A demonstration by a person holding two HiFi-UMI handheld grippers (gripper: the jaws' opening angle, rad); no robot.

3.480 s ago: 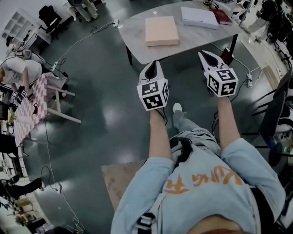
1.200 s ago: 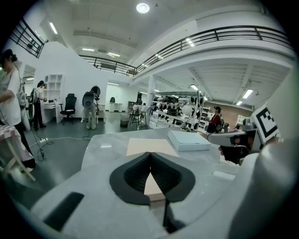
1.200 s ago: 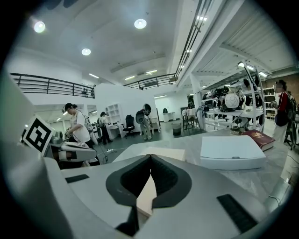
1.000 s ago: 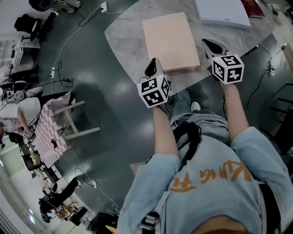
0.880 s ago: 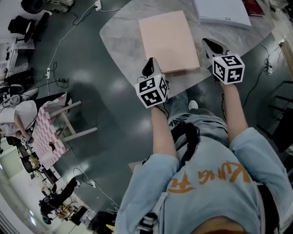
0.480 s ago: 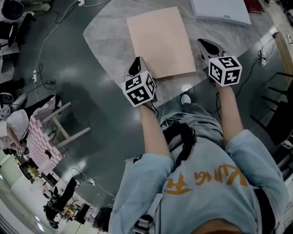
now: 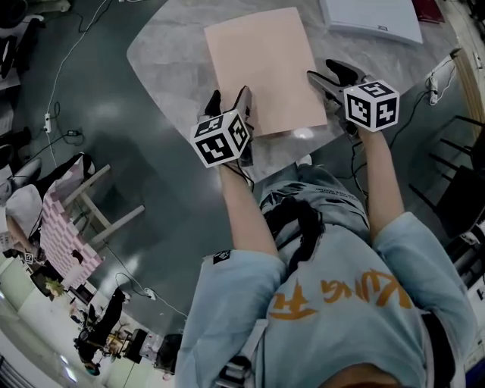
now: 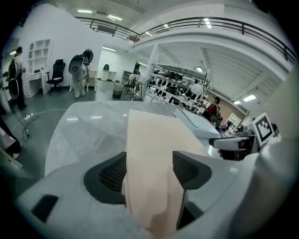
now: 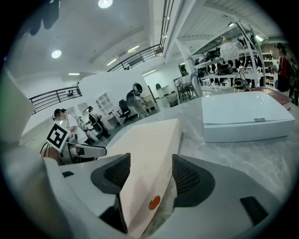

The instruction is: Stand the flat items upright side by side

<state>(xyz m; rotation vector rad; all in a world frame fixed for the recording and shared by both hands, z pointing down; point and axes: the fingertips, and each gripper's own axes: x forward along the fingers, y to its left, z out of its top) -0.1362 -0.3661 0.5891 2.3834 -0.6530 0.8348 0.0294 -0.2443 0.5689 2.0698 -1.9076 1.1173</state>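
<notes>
On the table (image 7: 170,57), the pink box (image 7: 265,68) is lying flat at the near edge. The left gripper (image 7: 229,97) and right gripper (image 7: 324,72) are straddling its near corners, jaws just opening wide, unclamped, likely for tipping it upright.

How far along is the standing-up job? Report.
Done: nothing stands yet; the pink box, white box and dark red book lie flat on the table.
In hand: left gripper and right gripper, jaws just opening, straddle the pink box's near edge.
Left: grip, stand all side by side.
</notes>
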